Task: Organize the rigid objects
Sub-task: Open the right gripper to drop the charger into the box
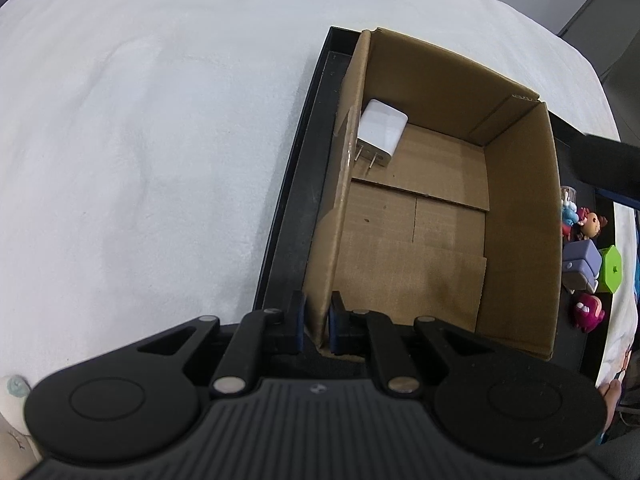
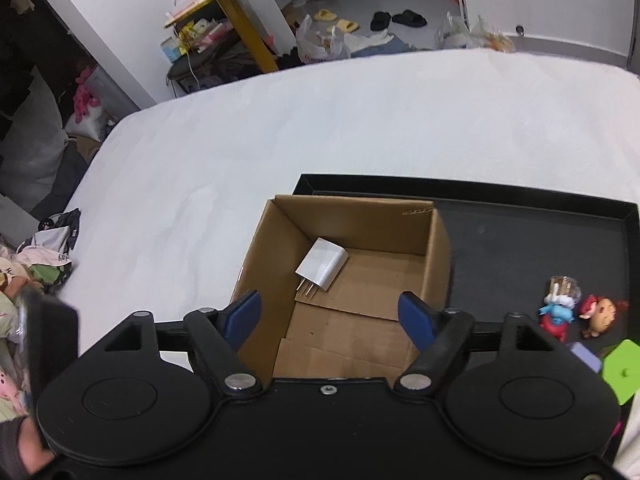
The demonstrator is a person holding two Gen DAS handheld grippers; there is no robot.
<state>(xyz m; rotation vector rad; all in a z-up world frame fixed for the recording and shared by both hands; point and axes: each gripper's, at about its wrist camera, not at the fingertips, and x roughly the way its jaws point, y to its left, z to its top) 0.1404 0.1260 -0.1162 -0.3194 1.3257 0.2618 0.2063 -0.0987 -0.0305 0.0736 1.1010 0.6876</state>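
An open cardboard box (image 1: 516, 216) stands in a black tray (image 1: 292, 200) on a white bed. A white plug charger (image 1: 380, 134) lies in the box's far left corner; it also shows in the right wrist view (image 2: 322, 266). My left gripper (image 1: 318, 324) is shut on the box's near left wall. My right gripper (image 2: 330, 316) is open and empty, above the box's (image 2: 360, 216) near side. Small toy figures (image 1: 586, 264) lie in the tray right of the box; they also show in the right wrist view (image 2: 576, 312).
The white bed surface (image 1: 140, 140) spreads left of and beyond the tray (image 2: 540, 240). A green block (image 2: 622, 370) lies at the tray's near right. Clothes (image 2: 36, 268) lie at the bed's left edge. Beyond the bed are a yellow table (image 2: 236, 12), bags and slippers.
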